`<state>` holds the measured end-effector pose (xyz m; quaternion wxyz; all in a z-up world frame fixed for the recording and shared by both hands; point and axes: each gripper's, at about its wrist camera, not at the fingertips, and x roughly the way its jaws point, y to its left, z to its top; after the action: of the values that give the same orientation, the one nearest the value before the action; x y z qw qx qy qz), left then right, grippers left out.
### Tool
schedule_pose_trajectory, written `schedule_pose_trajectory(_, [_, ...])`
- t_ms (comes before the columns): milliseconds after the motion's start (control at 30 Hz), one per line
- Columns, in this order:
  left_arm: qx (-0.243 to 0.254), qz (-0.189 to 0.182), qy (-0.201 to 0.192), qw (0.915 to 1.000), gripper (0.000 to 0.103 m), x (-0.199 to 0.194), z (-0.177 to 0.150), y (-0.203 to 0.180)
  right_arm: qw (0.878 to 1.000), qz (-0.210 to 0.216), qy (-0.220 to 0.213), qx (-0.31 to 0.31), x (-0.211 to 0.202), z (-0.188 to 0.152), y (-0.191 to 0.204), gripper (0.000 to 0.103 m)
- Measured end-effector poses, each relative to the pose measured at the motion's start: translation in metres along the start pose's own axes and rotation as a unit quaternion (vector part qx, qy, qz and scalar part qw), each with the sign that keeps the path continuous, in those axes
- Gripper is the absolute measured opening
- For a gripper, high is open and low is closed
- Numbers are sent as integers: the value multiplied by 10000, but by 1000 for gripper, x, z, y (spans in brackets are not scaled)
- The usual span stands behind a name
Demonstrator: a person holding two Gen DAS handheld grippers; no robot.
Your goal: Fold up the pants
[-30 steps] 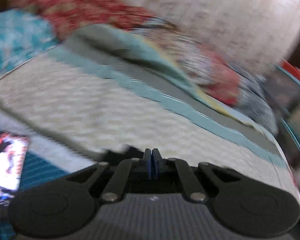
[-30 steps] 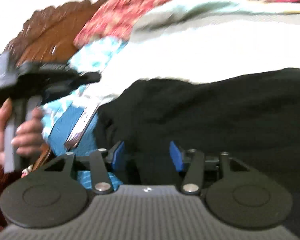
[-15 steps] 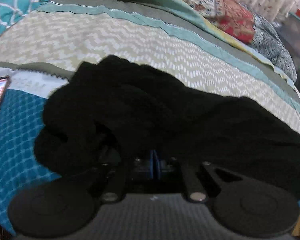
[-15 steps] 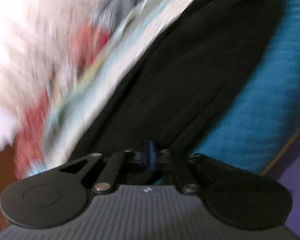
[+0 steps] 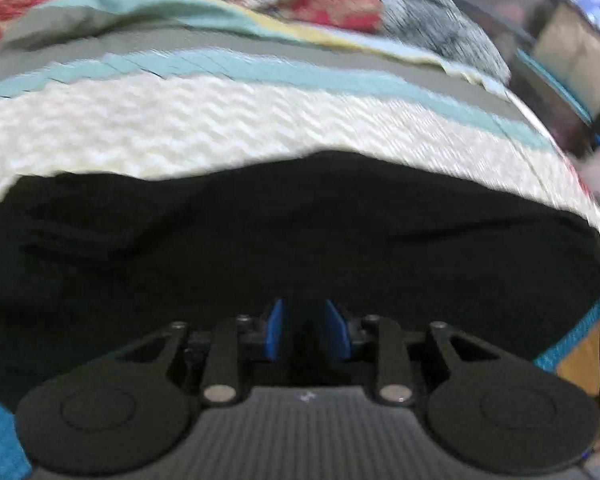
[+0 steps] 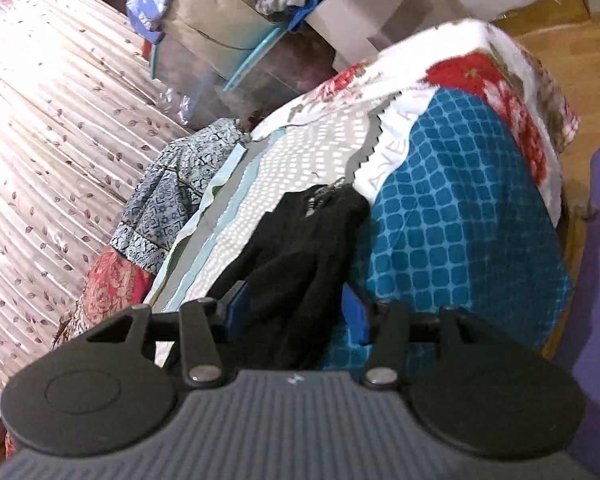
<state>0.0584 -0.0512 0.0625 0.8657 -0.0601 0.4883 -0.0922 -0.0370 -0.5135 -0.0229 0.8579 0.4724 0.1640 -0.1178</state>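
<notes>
We see a bed [image 6: 496,208] that fills both views, spread with a teal checked blanket [image 6: 452,216] beside a cream patterned quilt [image 5: 220,128] edged in pale blue and grey stripes. Pleated leaf-print curtains [image 6: 48,128] hang beyond it. The black pants [image 5: 300,240] lie along the bed where quilt meets blanket, bunched and wrinkled. Our left hand-held gripper [image 5: 306,336] sits low over the dark cloth, its blue pads [image 5: 276,334] a small way apart; whether any fabric is caught between them we cannot tell. Our right hand-held gripper [image 6: 296,310] is spread wide, its pads on either side of one end of the pants.
</notes>
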Motion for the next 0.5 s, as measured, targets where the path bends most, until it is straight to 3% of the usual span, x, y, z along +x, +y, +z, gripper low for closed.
schedule_pose_trajectory(167, [-28,171,462,9988,26,34,-10,-15,9997,43,-160,155,-1,29,-22,52])
schedule_pose_trajectory(433, [-528,22,617,9967,26,40,-7,1,9998,139,-120,-62,20,52,-31,52])
schedule_pose_trajectory(467, [-551,15,617,9966,26,41,-7,2,9999,112,-93,-81,24,55,-30,46])
schedule_pose_trajectory(500, [-555,9,609,9966,26,41,-8,3,9999,46,-72,-93,26,58,-29,26])
